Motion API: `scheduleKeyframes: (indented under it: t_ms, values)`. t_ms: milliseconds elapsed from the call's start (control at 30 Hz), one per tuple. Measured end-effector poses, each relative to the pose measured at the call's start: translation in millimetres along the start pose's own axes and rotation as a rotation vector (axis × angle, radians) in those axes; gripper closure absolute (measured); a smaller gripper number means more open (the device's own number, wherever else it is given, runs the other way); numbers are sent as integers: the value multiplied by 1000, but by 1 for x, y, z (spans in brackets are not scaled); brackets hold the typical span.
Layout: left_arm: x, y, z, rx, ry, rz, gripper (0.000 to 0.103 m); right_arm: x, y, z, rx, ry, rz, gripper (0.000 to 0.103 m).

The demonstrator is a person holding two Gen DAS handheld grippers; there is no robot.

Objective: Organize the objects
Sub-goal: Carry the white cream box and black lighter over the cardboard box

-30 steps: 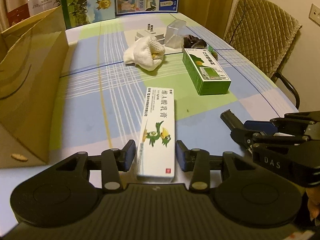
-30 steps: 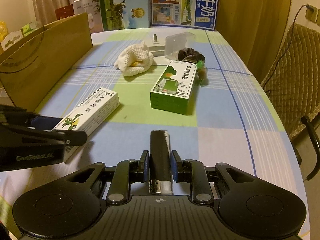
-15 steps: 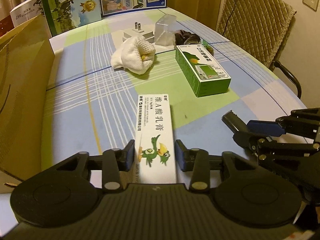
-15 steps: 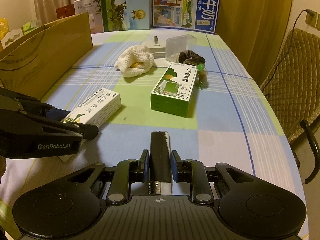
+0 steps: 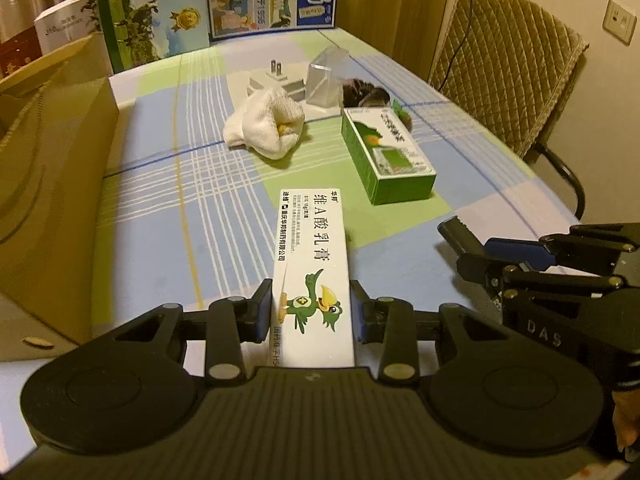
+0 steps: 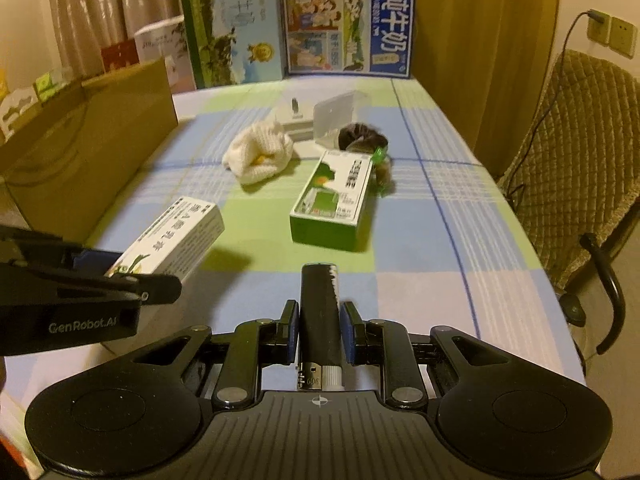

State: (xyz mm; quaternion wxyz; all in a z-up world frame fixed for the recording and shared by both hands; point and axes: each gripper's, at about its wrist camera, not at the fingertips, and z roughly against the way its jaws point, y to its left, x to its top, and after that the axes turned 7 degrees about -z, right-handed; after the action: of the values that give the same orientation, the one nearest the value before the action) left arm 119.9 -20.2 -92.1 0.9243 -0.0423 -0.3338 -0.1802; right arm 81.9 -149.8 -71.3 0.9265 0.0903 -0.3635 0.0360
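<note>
Ointment box [image 5: 312, 280], white with a green cartoon bird, sits lengthwise between the jaws of the left gripper [image 5: 312, 312], which are closed against its two long sides; in the right wrist view its far end hangs above the bench [image 6: 420, 288] with a shadow beneath it. Right gripper [image 6: 319, 334] has its jaws clamped on a black lighter [image 6: 320, 312], metal head toward the camera, body pointing forward over the checked cloth. From the left wrist view the lighter's tip pokes out ahead of the right gripper, just right of the ointment box. Farther along the bench lies a green medicine box [image 5: 386, 156], flat on its side. Beyond it are a balled white sock [image 5: 266, 126], a white plug adapter [image 5: 276, 78], a clear plastic case [image 5: 326, 78] and a dark hair scrunchie [image 6: 360, 136]. Along the left edge stands a brown cardboard box [image 5: 48, 184]. Milk cartons [image 6: 348, 30] line the far end.
</note>
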Motion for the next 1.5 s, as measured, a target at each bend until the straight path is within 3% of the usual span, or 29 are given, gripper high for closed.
scheduleKeyframes:
  t_ms: [333, 667, 1500]
  values:
    - [2, 13, 66, 43, -68, 43, 70, 19, 35, 47, 83, -63, -6, 84]
    - [-7, 43, 124, 118, -111, 76, 70, 25, 80, 68, 154, -89, 44, 84]
    - [-15, 145, 197, 284, -148, 143, 70, 78, 209, 56, 347, -106, 162, 84]
